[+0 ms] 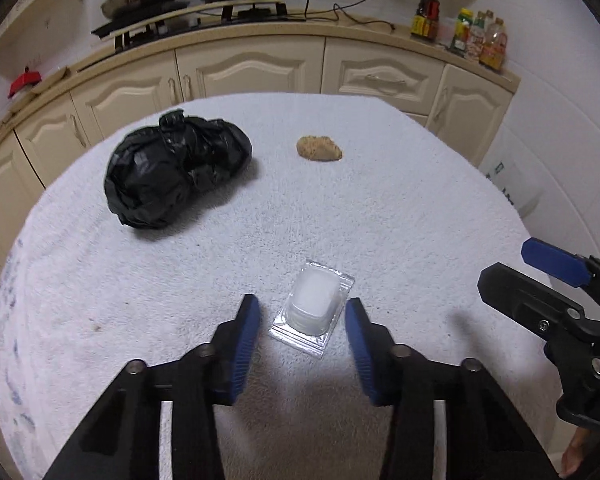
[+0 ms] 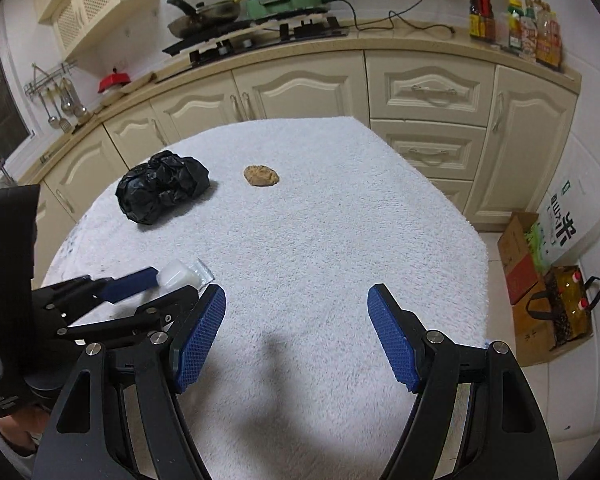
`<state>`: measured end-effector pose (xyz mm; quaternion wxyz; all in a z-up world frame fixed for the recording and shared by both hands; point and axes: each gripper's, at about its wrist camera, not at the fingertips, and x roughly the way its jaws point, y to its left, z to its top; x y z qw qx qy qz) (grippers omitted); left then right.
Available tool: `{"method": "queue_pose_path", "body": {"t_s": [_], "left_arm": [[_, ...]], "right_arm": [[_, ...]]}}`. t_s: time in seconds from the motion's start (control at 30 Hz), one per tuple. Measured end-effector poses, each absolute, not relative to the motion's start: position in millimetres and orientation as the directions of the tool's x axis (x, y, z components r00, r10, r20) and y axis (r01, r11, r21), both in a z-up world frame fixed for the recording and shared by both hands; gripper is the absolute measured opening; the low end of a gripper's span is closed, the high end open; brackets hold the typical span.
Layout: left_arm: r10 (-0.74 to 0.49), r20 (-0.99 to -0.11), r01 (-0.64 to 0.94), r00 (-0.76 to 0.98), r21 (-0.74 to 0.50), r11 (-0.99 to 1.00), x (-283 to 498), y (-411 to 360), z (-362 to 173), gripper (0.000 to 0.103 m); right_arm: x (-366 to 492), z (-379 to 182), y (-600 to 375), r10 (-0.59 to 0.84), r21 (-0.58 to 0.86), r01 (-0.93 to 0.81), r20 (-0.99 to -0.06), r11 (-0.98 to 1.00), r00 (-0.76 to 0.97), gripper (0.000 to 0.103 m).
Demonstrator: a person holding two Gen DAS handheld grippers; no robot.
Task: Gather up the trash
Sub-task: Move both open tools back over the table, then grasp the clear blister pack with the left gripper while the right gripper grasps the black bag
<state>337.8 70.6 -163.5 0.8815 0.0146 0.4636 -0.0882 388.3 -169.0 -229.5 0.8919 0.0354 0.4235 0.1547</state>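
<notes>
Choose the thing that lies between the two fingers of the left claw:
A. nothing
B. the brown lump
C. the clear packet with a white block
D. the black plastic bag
C: in the left wrist view the clear packet lies on the white cloth between the blue fingers of the left claw, with a gap still showing on both sides.

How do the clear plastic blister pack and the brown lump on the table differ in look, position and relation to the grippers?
The blister pack is transparent with a white raised dome; the brown lump is opaque, tan and rough. The pack lies near, between the left gripper fingers, though contact is unclear; the lump lies far across the table, beside the black bag, with no gripper near it. The pack is flat-edged and rectangular; the lump is rounded and irregular. Both rest on the white towel-like cover.
</notes>
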Motion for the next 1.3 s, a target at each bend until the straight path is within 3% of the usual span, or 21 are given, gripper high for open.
{"method": "queue_pose_path", "body": {"t_s": [0.13,0.17,0.33,0.37,0.67,0.77,0.93,1.1,1.17,1.3], "left_arm": [[-0.170,-0.813,0.187,0.558,-0.076,0.979,356.3,68.3,-165.9,0.038],[-0.174,-0.813,0.195,0.556,-0.076,0.978,359.1,68.4,-168.1,0.027],[-0.167,-0.800,0.194,0.577,-0.064,0.979,365.4,77.4,-172.2,0.023],[-0.150,-0.794,0.178,0.590,-0.054,0.983,362.4,83.3,-169.4,0.018],[-0.046,-0.756,0.007,0.653,-0.054,0.998,347.3,174.6,-150.4,0.018],[-0.012,-0.764,-0.056,0.645,-0.063,0.996,347.9,204.3,-151.0,0.018],[0.002,-0.766,-0.111,0.643,-0.090,0.990,347.0,229.2,-149.1,0.018],[0.000,-0.767,-0.115,0.641,-0.096,0.989,348.9,233.2,-146.3,0.018],[-0.010,-0.769,-0.108,0.639,-0.102,0.989,352.7,234.2,-148.6,0.018],[-0.020,-0.767,-0.099,0.641,-0.109,0.989,356.4,231.2,-149.3,0.018]], "right_arm": [[396.2,-234.6,-164.3,0.293,0.185,-0.239,-0.756,0.953,0.586,0.075],[398.6,-235.6,-162.3,0.293,0.185,-0.238,-0.758,0.953,0.583,0.075],[411.3,-234.9,-147.3,0.282,0.165,-0.247,-0.765,0.955,0.579,0.075],[414.7,-233.8,-141.7,0.282,0.159,-0.255,-0.765,0.954,0.580,0.075],[444.3,-233.3,-49.9,0.365,0.138,-0.420,-0.767,0.897,0.528,0.076],[452.0,-236.0,-20.2,0.393,0.142,-0.462,-0.764,0.875,0.511,0.087],[467.7,-232.0,9.4,0.459,0.226,-0.461,-0.740,0.858,0.491,0.092],[487.7,-246.9,28.6,0.332,0.106,-0.411,-0.782,0.905,0.528,0.098],[493.1,-252.1,24.2,0.372,0.161,-0.410,-0.775,0.898,0.511,0.097],[492.0,-251.3,12.4,0.441,0.229,-0.430,-0.748,0.873,0.496,0.079]]}}
